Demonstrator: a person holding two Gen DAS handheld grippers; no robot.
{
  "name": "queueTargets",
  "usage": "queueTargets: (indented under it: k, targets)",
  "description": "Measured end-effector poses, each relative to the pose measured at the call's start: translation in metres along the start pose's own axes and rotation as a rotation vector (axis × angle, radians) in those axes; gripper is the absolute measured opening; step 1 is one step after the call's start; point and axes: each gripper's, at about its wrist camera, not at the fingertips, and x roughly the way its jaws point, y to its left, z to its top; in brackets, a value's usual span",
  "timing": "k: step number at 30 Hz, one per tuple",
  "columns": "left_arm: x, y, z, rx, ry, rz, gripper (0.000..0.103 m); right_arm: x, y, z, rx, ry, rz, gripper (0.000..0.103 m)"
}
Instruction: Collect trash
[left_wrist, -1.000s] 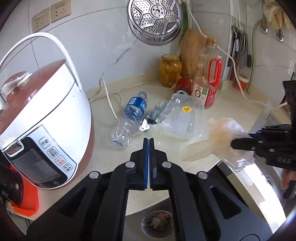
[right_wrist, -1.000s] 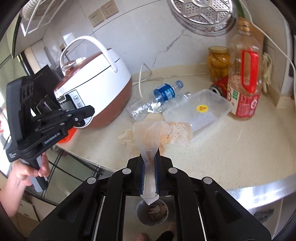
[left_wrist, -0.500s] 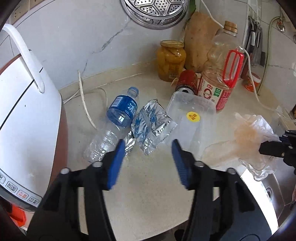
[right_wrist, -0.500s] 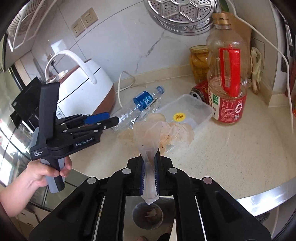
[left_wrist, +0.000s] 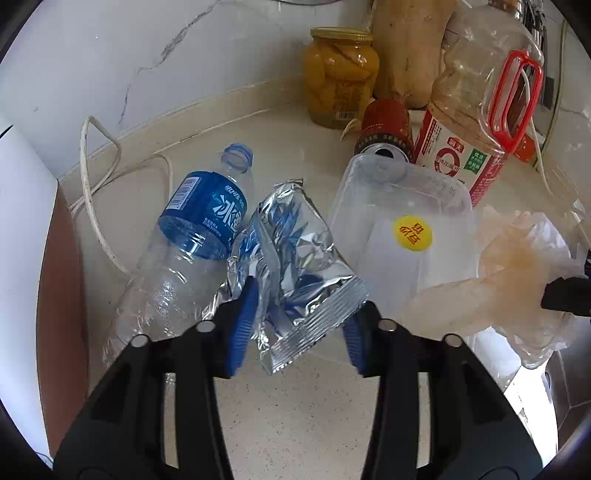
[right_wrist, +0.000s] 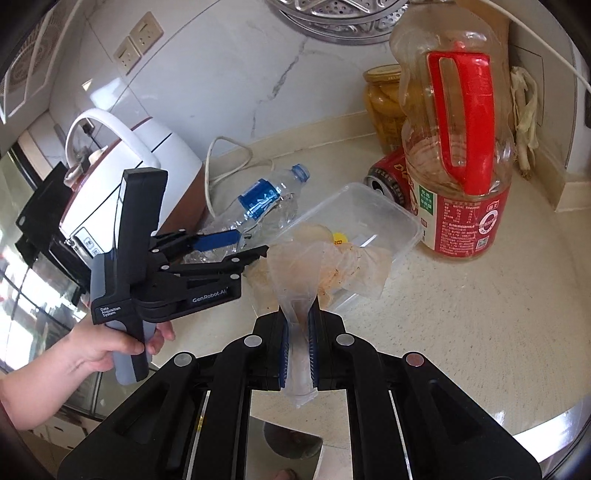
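Trash wrapper (left_wrist: 295, 266) lies beside the water bottle (left_wrist: 192, 243); left gripper (left_wrist: 295, 332) fingers (left_wrist: 240, 328) are closing around it, while right gripper (right_wrist: 298, 343) fingers pinch a plastic bag (right_wrist: 314, 266).

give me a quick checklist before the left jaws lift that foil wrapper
1. Foil wrapper between left gripper jaws: ok, jaws closing on it.
2. Pads pressing the wrapper firmly: cannot tell.
3. Water bottle clear of the jaws: not ok, it touches the wrapper beside the left pad.
4. Clear tub out of the grip: ok.
5. Right gripper holding the plastic bag: ok.
6. Bin below: cannot tell.
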Motion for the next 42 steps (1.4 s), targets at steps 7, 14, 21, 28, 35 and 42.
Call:
queueTargets:
  k: [7,14,21,28,35,42]
  targets:
    - [-0.015,-0.004,-0.001,0.051,-0.009,-0.010,0.001,0.000,0.005,0.002,-0.016,0.003,0.022,0.010]
    - [-0.074,0.004,-0.011,0.030,-0.101,-0.012,0.001,-0.008,0.034,0.000,-0.062,-0.006,0.051,0.010]
    - [-0.137,0.016,-0.055,0.017,-0.138,0.003,0.001,-0.017,0.083,-0.024,-0.103,-0.009,0.096,0.009]
    - [-0.167,0.034,-0.140,-0.023,-0.077,0.042,0.001,-0.022,0.133,-0.078,-0.140,0.030,0.139,0.009]
    - [-0.180,0.028,-0.231,-0.035,0.000,0.037,0.001,-0.005,0.161,-0.152,-0.157,0.151,0.165,0.010]
    - [-0.160,0.021,-0.309,-0.081,0.100,0.003,0.001,0.029,0.159,-0.217,-0.105,0.281,0.159,0.009]
